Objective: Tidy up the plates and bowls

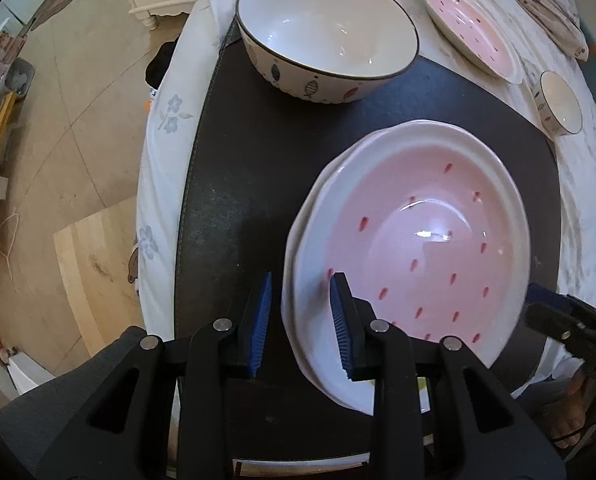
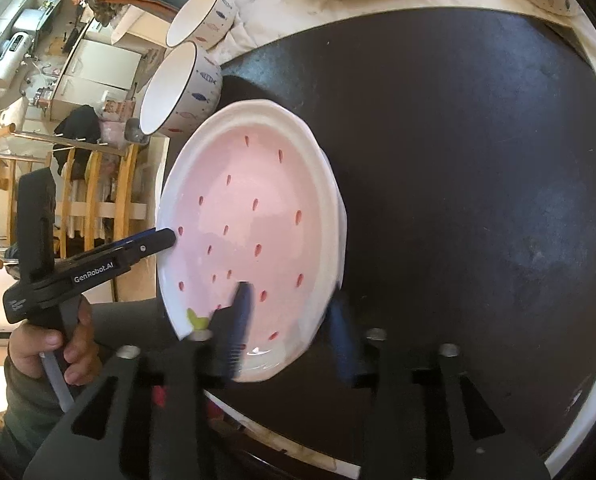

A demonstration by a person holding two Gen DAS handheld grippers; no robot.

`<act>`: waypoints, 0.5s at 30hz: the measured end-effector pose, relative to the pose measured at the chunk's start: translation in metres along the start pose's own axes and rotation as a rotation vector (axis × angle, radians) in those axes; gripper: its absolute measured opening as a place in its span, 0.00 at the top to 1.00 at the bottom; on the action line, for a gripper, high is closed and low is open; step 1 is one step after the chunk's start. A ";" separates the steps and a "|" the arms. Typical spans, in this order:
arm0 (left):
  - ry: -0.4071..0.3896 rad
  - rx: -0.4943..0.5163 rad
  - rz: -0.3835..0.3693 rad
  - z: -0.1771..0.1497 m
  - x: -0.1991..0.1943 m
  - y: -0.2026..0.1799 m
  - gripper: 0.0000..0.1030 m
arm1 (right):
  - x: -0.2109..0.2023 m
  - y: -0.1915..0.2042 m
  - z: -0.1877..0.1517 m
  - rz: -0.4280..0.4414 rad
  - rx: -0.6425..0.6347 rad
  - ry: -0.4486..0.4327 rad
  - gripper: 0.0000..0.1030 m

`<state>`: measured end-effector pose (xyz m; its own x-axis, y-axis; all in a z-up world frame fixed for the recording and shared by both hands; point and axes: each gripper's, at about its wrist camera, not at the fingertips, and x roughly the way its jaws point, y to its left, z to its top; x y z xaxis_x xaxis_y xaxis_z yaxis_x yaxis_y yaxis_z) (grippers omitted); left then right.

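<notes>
Pink strawberry plate [image 1: 414, 232] stacked on a matching plate on the black mat [image 1: 237, 184], a hand-held gripper at each side of its rim.

The left hand-held gripper [image 1: 304, 320] straddles the near rim, blue pads close on either side; whether they actually pinch it I cannot tell. The right hand-held gripper [image 2: 289, 332] stands with its jaws apart across the opposite rim, blurred, pads not pressing. Ahead of the left gripper sits a fish-pattern bowl [image 1: 326, 36], with another strawberry plate [image 1: 474, 28] and a small bowl [image 1: 558, 102] further off on the tabletop [image 1: 586, 184]. The risk, as I judge it: with one side let go, a lift or tug by the left gripper alone could tip the glazed top plate, sliding it off the lower one or chipping both rims.
</notes>
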<state>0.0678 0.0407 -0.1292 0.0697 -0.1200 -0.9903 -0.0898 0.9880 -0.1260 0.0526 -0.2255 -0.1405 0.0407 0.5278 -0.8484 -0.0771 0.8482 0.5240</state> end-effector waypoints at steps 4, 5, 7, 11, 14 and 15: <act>-0.001 -0.015 -0.015 0.003 0.002 0.002 0.75 | -0.017 -0.014 0.006 -0.062 0.060 -0.096 0.39; -0.001 -0.017 -0.019 0.004 0.003 0.001 0.75 | -0.018 -0.018 0.007 -0.089 0.070 -0.117 0.39; 0.001 -0.018 -0.030 0.004 0.005 0.000 0.75 | -0.009 -0.022 0.009 -0.065 0.085 -0.095 0.41; -0.004 0.002 -0.012 0.003 0.006 -0.004 0.75 | 0.013 -0.015 0.010 0.025 0.070 -0.033 0.68; 0.006 -0.001 -0.025 0.003 0.011 -0.003 0.75 | 0.023 -0.013 0.011 0.002 0.056 -0.017 0.69; 0.018 0.000 -0.027 0.003 0.014 -0.003 0.74 | 0.028 -0.014 0.011 -0.012 0.061 -0.007 0.70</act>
<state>0.0720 0.0364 -0.1425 0.0541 -0.1480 -0.9875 -0.0883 0.9844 -0.1523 0.0653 -0.2222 -0.1702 0.0481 0.5181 -0.8540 -0.0159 0.8553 0.5180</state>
